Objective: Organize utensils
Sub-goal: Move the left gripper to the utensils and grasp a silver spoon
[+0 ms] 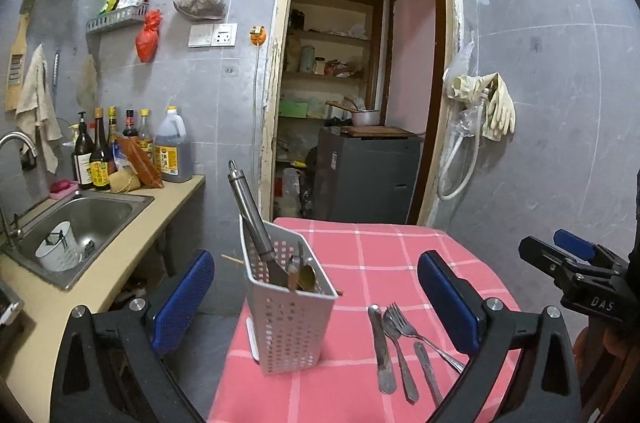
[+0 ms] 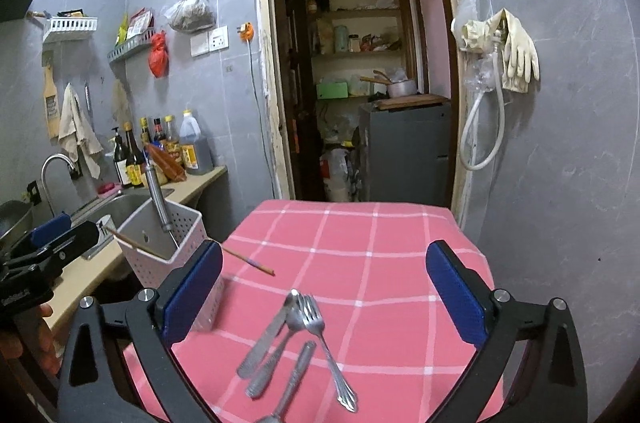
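A white perforated utensil holder (image 1: 286, 307) stands on the pink checked tablecloth (image 1: 384, 263) near its left edge. It holds a long steel-handled tool (image 1: 250, 219) and some smaller utensils. Several loose pieces of cutlery lie to its right: a knife (image 1: 382, 351), a fork (image 1: 420, 333) and others. My left gripper (image 1: 316, 307) is open, hovering with the holder between its fingers' line. My right gripper (image 2: 324, 303) is open above the cutlery pile (image 2: 296, 335). The holder (image 2: 168, 247) shows at left in the right wrist view, with a chopstick (image 2: 192, 251) sticking out.
A counter (image 1: 120, 255) with a steel sink (image 1: 84, 223) and sauce bottles (image 1: 132, 147) runs along the left. An open doorway (image 1: 360, 83) with a grey cabinet lies behind the table. The grey tiled wall (image 1: 560, 103) with hanging gloves is at right.
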The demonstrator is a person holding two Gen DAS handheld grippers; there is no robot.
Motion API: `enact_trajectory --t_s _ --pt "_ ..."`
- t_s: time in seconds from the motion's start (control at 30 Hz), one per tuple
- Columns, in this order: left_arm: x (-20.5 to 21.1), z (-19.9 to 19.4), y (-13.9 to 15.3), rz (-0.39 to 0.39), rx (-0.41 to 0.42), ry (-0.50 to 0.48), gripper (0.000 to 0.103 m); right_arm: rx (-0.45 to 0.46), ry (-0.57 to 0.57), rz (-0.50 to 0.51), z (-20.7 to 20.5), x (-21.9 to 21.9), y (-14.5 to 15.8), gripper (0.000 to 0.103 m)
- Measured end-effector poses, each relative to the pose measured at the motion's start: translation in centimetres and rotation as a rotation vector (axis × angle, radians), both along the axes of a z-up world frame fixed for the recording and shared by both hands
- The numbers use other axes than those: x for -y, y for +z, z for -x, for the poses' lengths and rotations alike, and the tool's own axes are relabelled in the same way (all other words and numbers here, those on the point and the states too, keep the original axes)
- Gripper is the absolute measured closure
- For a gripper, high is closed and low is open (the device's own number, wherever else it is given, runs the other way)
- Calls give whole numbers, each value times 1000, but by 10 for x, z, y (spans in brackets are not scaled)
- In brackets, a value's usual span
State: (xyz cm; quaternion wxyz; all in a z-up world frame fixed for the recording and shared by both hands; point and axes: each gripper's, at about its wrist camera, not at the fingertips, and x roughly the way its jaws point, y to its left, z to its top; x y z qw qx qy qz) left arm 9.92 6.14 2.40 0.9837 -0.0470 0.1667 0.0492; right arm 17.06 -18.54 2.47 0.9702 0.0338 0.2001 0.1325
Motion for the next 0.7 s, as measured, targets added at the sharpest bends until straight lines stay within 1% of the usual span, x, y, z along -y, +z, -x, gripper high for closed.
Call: enact_trajectory --t_s 0.2,0.33,0.5,0.6,0.7 --pt "17 1 -22 24 -51 34 1 -67 27 16 -10 20 -23 3" --pt "27 -4 -44 47 -126 37 1 -132 76 2 -21 32 -43 3" --pt "38 -11 -76 132 -238 -5 1 -246 136 -46 -46 46 -78 3" --pt "41 -18 -96 211 -308 -33 1 -291 168 -59 -57 48 -97 3" --pt "42 -23 -111 278 -356 -48 2 -329 201 -57 -68 45 -115 4"
